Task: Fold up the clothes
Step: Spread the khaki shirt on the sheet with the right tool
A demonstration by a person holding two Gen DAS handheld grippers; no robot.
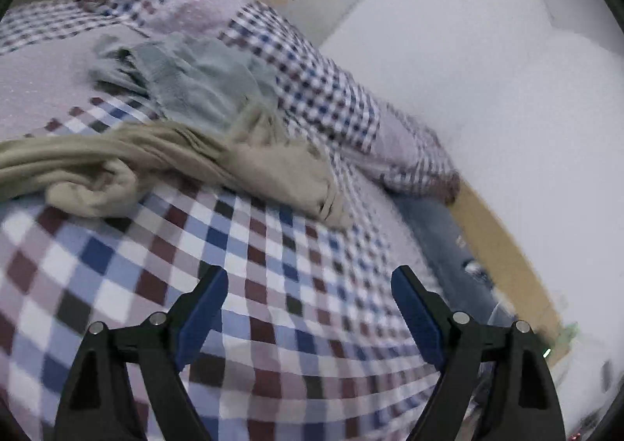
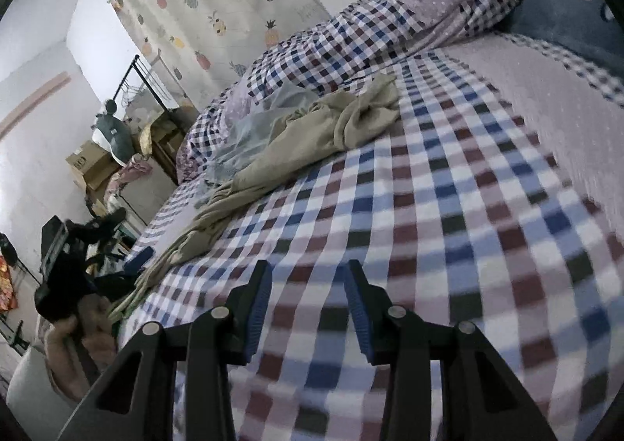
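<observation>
Hovering over a checked bed (image 1: 273, 285), left claw (image 1: 310, 277) and right claw (image 2: 308, 269) gape empty; a beige garment (image 2: 304, 132) lies crumpled mid-frame beside a grey garment (image 1: 202, 82).

Both views motion-blurred, esp. checked sheet (image 1: 273, 285) up close. Beige garment (image 1: 156, 164) cut off at left edge of left wrist view; its lower end in right wrist view slips behind bed edge. Grey-blue garment (image 1: 195, 82) partly under the beige one, shape unclear. Left gripper (image 2: 128, 273) mostly hidden in right wrist view, hand (image 2: 74, 347) blurred, cut by the right gripper's arm
</observation>
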